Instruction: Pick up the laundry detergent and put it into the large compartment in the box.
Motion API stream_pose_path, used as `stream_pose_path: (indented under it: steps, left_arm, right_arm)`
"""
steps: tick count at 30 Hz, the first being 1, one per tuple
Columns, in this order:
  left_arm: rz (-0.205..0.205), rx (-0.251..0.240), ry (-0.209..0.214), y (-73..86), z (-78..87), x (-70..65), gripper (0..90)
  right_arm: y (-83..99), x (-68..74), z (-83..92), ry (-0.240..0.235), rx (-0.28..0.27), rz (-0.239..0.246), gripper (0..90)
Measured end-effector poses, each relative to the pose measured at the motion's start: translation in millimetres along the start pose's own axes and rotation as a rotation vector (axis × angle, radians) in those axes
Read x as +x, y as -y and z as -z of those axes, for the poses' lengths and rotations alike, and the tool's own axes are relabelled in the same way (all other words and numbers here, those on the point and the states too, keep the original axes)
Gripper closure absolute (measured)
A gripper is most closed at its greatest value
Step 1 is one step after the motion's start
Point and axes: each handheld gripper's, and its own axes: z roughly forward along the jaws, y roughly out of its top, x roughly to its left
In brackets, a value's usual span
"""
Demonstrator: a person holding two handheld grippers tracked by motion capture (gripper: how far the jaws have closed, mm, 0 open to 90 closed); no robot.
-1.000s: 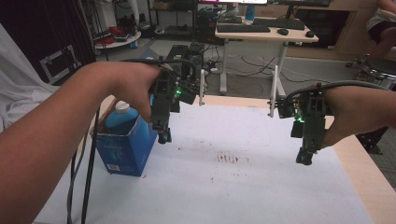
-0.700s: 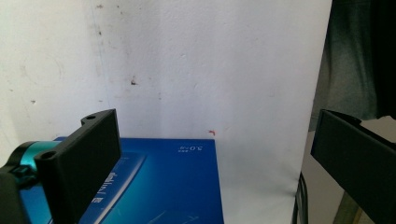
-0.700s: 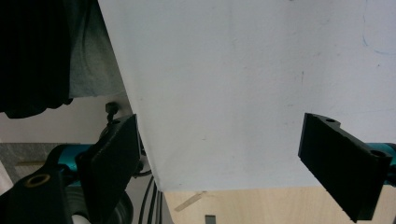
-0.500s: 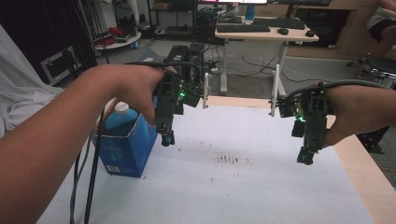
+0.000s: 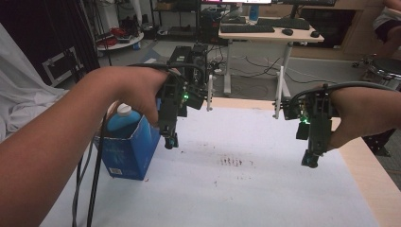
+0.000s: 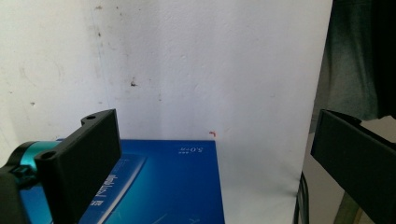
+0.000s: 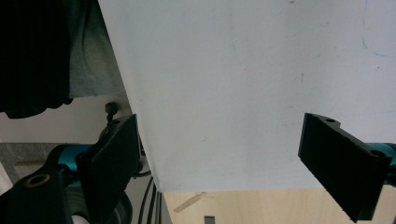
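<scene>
A blue carton stands at the left of the white-covered table, with a blue bottle with a white cap inside it. My left gripper hangs jaws-down just right of the carton's top edge. In the left gripper view the jaws stand wide apart, so the left gripper is open and holds nothing, and the carton's blue face lies below between them. My right gripper hovers over the table's right side. It is also open, with only white sheet between its jaws.
Faint dark smudges mark the middle of the sheet. Bare wood runs along the table's right edge. Cables trail down from the left hand at the table's left. A desk with a keyboard stands far behind.
Both grippers have drifted a touch to the right and down. Nothing was taken hold of or let go.
</scene>
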Motion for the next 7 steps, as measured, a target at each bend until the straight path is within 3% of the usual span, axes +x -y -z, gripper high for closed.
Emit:
stream_pose_path:
  steps: [7]
  left_arm:
    - [-0.003, 0.0, -0.004, 0.2, 0.5, -0.9, 1.7]
  right_arm:
    - [0.0, 2.3, 1.1, 0.005, 0.001, -0.001, 12.0]
